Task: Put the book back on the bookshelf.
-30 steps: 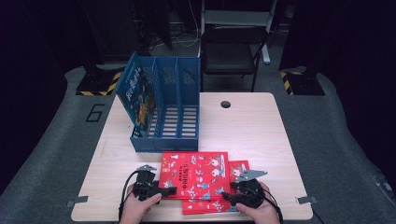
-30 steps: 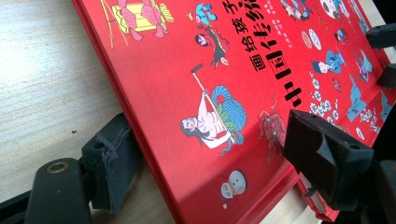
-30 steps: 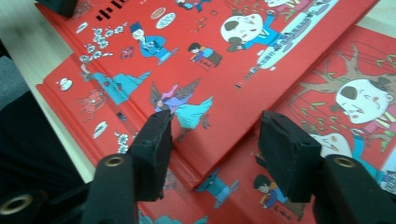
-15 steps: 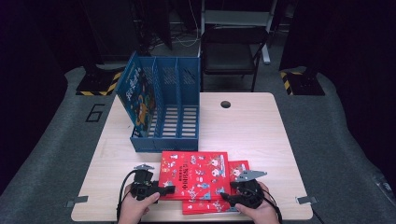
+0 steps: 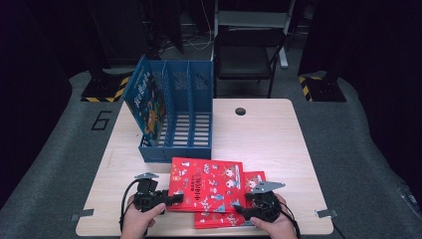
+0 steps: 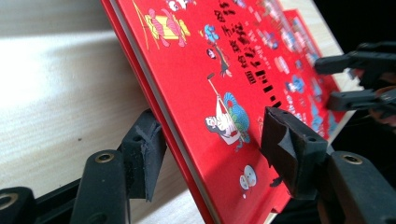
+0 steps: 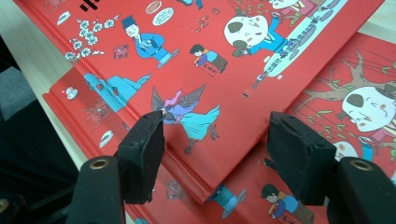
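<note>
Your left hand-held gripper (image 5: 175, 199) has its jaws apart around the left edge of the top book (image 5: 206, 183), one jaw under the cover and one over it; in the left gripper view (image 6: 212, 154) that edge is tilted up off the desk (image 5: 268, 139). Your right hand-held gripper (image 5: 240, 209) is also spread, its jaws straddling the near right corner of the same book (image 7: 233, 60) without pinching it. That red book lies on a second red book (image 5: 251, 179) at the desk's near edge. Just behind them stands the blue rack (image 5: 186, 117) with three slots: the left slot holds one picture book (image 5: 147, 104) leaning against the wall; the other two show bare slats.
</note>
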Action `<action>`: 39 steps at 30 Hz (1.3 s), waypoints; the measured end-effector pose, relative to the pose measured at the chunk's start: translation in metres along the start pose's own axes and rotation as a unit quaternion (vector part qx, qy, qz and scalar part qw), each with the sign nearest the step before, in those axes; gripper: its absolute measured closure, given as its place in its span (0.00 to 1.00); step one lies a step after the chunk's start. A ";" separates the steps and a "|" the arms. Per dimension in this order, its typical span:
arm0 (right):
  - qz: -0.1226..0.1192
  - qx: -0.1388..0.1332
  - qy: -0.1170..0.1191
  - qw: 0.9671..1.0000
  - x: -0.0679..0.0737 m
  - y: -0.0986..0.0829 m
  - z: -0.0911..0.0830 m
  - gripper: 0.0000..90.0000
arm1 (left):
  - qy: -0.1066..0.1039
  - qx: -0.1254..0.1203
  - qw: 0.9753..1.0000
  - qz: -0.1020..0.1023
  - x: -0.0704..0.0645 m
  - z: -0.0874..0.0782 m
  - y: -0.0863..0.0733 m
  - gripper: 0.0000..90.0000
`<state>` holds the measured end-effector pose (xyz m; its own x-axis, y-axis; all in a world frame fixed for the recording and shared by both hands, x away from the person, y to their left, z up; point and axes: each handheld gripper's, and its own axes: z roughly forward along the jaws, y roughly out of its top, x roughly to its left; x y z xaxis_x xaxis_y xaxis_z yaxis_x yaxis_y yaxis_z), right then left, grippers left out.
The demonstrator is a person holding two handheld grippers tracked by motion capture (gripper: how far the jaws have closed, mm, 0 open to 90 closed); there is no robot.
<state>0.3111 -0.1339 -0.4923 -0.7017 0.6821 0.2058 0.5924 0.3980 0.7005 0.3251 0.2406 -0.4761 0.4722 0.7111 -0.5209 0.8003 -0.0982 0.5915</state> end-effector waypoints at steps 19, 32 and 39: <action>-0.006 -0.008 0.015 1.000 0.000 0.001 0.000 0.34 | -0.017 0.001 1.000 0.009 -0.015 -0.012 0.015 0.53; -0.024 -0.021 0.040 0.999 0.006 0.002 0.001 0.33 | -0.045 0.026 0.998 0.033 -0.035 -0.006 0.023 0.53; -0.037 -0.019 0.046 0.998 0.007 0.003 0.001 0.34 | -0.043 0.025 0.998 0.027 -0.031 -0.005 0.024 0.54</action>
<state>0.3081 -0.1269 -0.4898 -0.7776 0.5913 0.2137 0.5234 0.4204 0.7412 0.3274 0.2195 -0.4425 0.5443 0.6410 -0.5412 0.7890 -0.1721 0.5898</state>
